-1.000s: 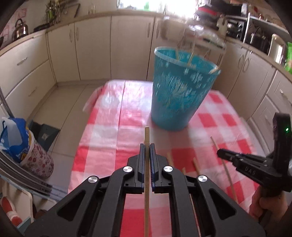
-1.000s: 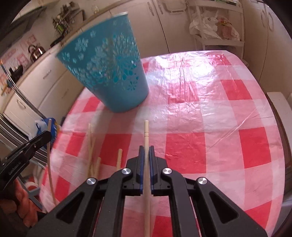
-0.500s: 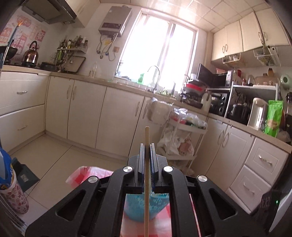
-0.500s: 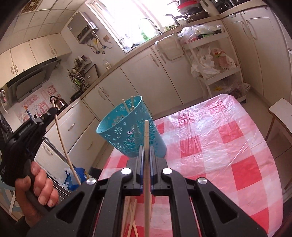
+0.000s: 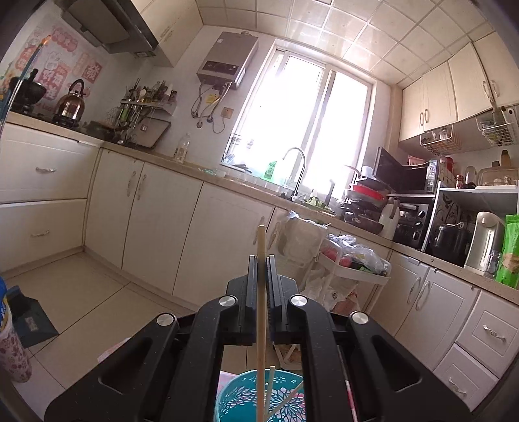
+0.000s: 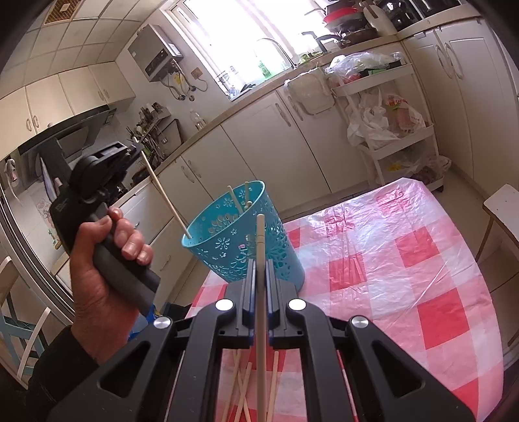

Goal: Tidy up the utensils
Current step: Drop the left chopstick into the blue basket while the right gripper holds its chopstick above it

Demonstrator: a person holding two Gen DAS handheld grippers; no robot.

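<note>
Each matte black plastic handheld gripper (image 5: 261,259) (image 6: 259,263) has angular hollow arms with round silver screws behind its fingers (image 6: 271,276). Blue strips line the right pair. A dark sleeve (image 6: 48,366) covers the left wrist.

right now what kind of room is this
A home kitchen, most likely: a curved metal sink tap under the bright window, cream cabinet doors below the counter, and a steel kettle by the dark range hood.
</note>
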